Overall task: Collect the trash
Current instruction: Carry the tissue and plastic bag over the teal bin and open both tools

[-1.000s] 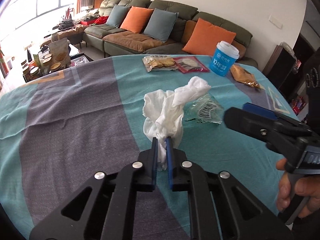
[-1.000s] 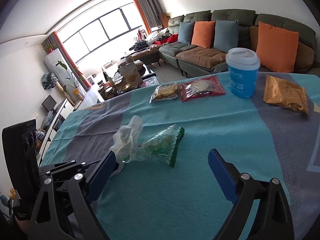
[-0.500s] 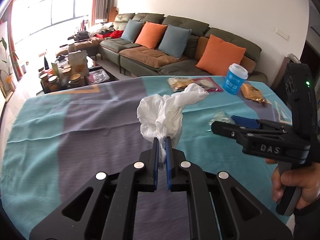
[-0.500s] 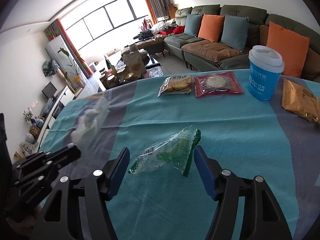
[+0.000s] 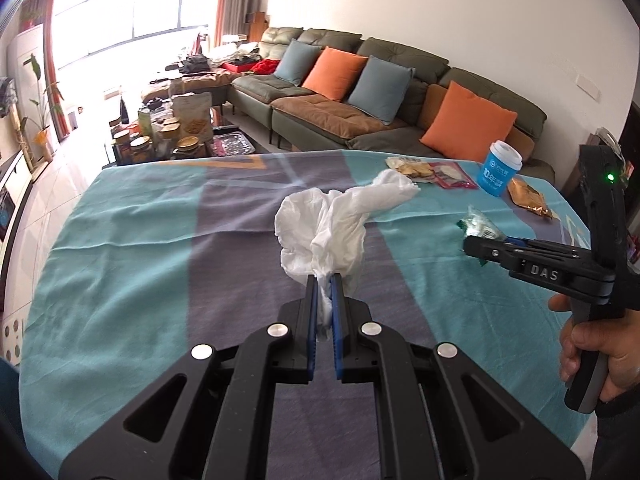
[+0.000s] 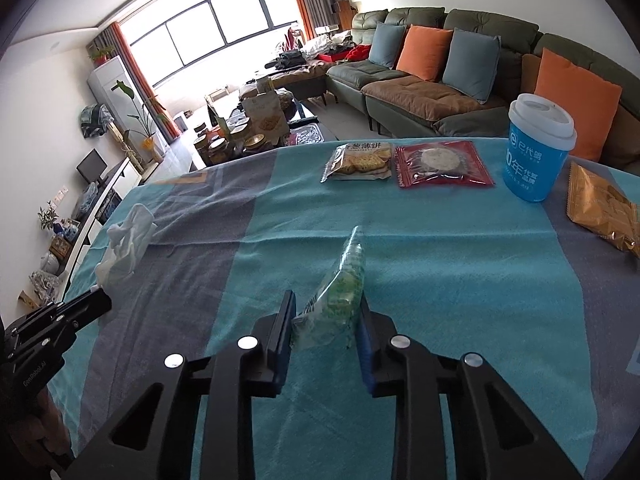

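The left gripper is clamped on a crumpled white tissue, holding it lifted above the teal and grey-purple tablecloth. The right gripper has just been closing; its blue pads now press both sides of a clear crinkled plastic wrapper with green print, which stands on edge between them in the near middle of the table. At the far right lie two snack packets, a blue paper cup with a white lid and an orange foil packet.
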{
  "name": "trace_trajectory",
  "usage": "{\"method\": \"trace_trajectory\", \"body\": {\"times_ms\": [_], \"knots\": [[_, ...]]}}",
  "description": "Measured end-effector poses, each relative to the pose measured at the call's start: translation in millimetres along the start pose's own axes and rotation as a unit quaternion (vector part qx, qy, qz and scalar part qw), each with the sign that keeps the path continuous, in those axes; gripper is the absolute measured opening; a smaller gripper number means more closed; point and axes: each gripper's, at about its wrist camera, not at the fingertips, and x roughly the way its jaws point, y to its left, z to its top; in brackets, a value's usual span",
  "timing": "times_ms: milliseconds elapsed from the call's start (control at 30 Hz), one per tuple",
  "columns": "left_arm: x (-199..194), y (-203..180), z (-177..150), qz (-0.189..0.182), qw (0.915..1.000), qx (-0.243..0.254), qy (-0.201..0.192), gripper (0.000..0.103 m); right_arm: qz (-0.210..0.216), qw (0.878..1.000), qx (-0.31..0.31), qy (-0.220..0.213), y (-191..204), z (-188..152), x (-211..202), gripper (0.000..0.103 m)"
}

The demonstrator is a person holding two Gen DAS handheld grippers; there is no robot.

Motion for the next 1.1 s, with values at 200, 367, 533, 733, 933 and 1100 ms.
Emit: {"method": "trace_trajectory", "body": {"times_ms": [200,367,533,733,933,1100], "knots": [[-22,22,-6,0.018,0.9996,-0.018,-0.01,0.007,0.001,1.0,-0.012,-0.022,15,-7,-25,0.025],[-45,38,-13,0.033,0.9988,-0.03,-0.021,0.007,0.014,0.999,-0.028,-0.041,35,-15,-52,0.025],[-74,54,-23,0.047,0.9972,-0.043,-0.038,0.007,0.036,0.997,-0.053,-0.052,63,-25,-76,0.025],[-112,78,-42,0.068,0.9938,-0.066,-0.058,0.007,0.061,0.992,-0.091,-0.056,107,-34,-87,0.025],[-157,115,-71,0.103,0.987,-0.099,-0.074,0.007,0.099,0.985,-0.131,-0.059,156,-40,-94,0.025],[-187,151,-94,0.138,0.9783,-0.132,-0.082,0.007,0.131,0.977,-0.164,-0.048,197,-45,-87,0.025]]}}
